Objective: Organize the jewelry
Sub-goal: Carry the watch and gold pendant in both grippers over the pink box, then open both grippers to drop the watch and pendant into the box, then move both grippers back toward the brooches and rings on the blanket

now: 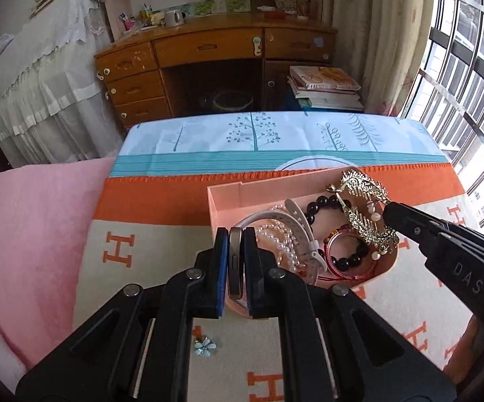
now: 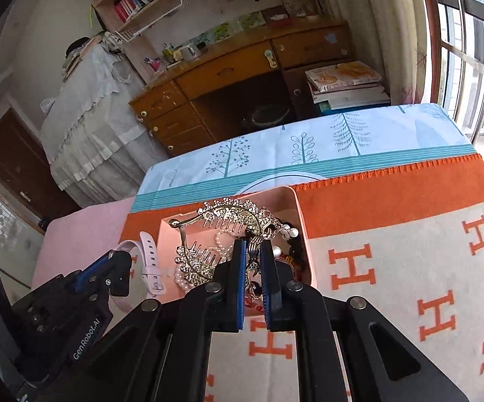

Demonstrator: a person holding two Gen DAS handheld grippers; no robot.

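The left hand-held gripper (image 1: 235, 261) pinches the watch (image 1: 236, 261) at the pink box's (image 1: 225, 197) near edge. The right hand-held gripper (image 2: 253, 261) pinches the gold hair comb (image 2: 228, 217) above the box. Lift slowly so the pearls (image 1: 283, 244) don't snag.

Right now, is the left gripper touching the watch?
Touching. In the left wrist view the left gripper is shut on the watch, both blue pads flat against the case; its pale strap trails toward the pink box.

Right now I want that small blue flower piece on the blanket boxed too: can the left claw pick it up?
Probably not yet: the left claw is shut on the watch. The flower piece lies unobstructed beneath it.
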